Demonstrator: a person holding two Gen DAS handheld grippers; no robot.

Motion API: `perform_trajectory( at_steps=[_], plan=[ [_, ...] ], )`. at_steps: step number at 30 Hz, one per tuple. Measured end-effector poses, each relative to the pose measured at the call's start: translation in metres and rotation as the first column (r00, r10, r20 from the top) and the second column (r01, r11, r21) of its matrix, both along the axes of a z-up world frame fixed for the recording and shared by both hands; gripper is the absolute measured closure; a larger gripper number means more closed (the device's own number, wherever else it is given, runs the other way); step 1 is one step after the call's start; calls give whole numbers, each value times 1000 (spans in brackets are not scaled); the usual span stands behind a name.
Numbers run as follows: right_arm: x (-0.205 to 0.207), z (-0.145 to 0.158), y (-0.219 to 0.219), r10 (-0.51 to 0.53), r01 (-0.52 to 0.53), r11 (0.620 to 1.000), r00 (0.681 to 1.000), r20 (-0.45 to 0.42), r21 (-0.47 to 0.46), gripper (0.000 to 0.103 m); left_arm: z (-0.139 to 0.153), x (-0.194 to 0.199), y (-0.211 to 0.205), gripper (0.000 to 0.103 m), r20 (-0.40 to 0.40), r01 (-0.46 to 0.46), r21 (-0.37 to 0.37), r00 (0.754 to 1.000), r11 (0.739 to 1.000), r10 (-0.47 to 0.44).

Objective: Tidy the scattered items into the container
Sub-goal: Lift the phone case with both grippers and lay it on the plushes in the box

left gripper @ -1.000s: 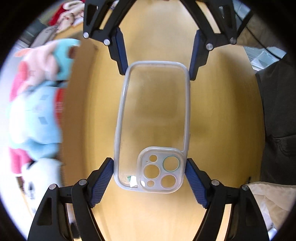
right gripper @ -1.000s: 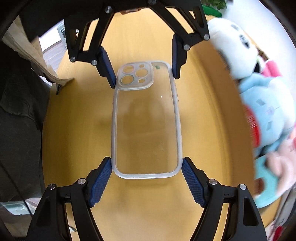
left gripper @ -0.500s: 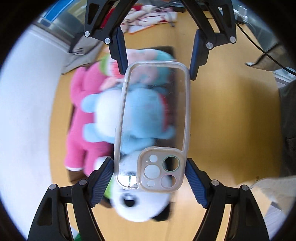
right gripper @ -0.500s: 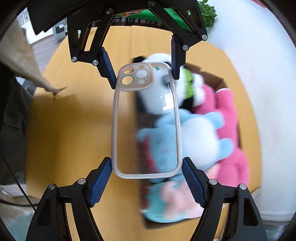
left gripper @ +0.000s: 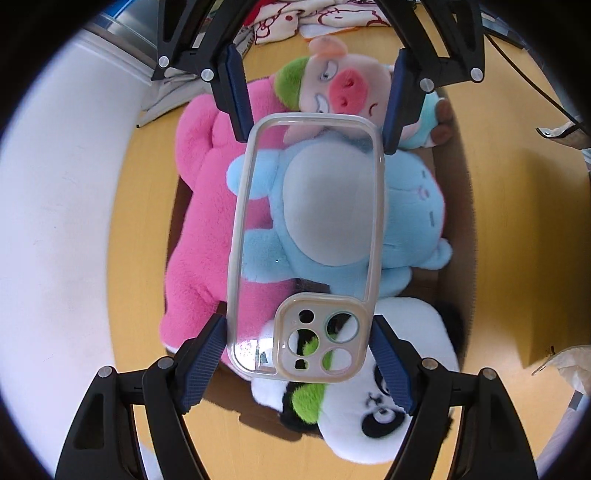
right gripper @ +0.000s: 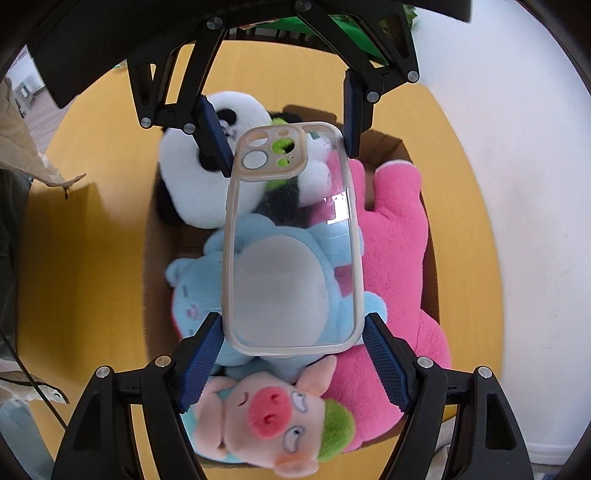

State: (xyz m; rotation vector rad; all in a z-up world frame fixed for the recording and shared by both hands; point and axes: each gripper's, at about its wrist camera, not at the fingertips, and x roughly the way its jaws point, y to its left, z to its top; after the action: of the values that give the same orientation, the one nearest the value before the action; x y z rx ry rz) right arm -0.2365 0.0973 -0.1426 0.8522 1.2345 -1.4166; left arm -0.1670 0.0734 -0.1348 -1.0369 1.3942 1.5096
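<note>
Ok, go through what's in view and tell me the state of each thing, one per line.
phone case: clear, empty, gripped at both ends, held above the box
left gripper: shut on the phone case's camera end
right gripper: shut on the other end
cardboard box: open-topped, full of plush toys
panda plush: in the box
blue plush: lying on its back

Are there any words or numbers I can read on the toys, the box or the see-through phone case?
None can be read.
Clear phone case: plain, no writing.
Panda plush, blue plush, pink plush, pig plush: no tags or letters show.
Cardboard box: no print visible.
Cloth at the top of the left view: red cartoon drawings, no readable words.
</note>
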Motion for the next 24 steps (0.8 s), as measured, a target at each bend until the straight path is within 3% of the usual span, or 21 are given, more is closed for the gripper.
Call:
perform_trajectory(
  at_steps=[4,6,12,18,24],
  plan=[
    [-8,-19,0,-2,2,1000,1000,27,23,22,-16,-7,-2,25,44,7,11,999,1000,-7],
    [-19,-44,-11,-3,1,999,999,51,36,22,-24,-6,-3,24,69,5,17,998,1000,-7],
    [-22,-53,-8,-25,21,999,994,106,32,22,-35,-4,-15,24,78,-13,7,997,1000,13],
    [-16,-59,-2,-33,26,997,995,99,77,22,-13,-2,-34,24,61,-67,48,996,997,64],
    [-11,-43,12,-133,130,991,986,99,37,8,7,13,-60,24,42,-134,57,990,989,131]
  ],
)
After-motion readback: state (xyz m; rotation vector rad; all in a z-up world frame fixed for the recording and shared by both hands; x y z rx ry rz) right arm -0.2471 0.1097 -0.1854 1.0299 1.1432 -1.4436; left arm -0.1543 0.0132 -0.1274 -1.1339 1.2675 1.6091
